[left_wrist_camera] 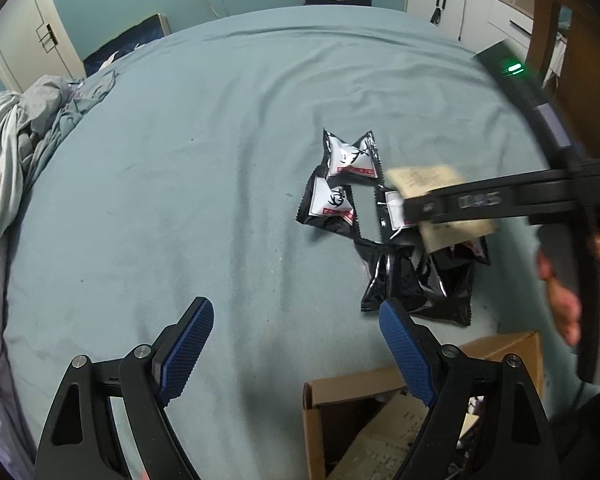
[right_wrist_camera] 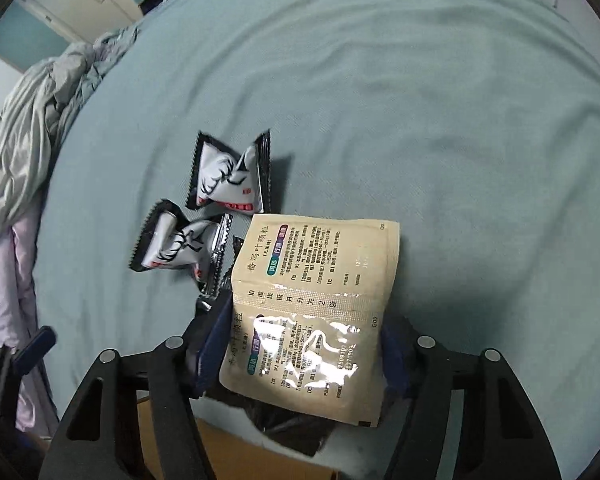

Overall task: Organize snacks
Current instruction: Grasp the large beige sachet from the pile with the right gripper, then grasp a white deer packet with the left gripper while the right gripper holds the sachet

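Several black-and-white snack packets (left_wrist_camera: 350,160) lie in a loose pile on the teal bed sheet; they also show in the right wrist view (right_wrist_camera: 228,178). My right gripper (right_wrist_camera: 304,352) is shut on a beige double sachet (right_wrist_camera: 320,304) with printed text and holds it above the pile. From the left wrist view the right gripper (left_wrist_camera: 412,208) reaches in from the right, holding the beige sachet (left_wrist_camera: 424,178). My left gripper (left_wrist_camera: 296,332) is open and empty, low over the bed, left of the pile.
An open cardboard box (left_wrist_camera: 380,412) with beige sachets inside sits at the bed's near edge, under my left gripper's right finger. Crumpled grey bedding (left_wrist_camera: 16,152) lies at the left. White cabinets (left_wrist_camera: 460,4) stand beyond the bed.
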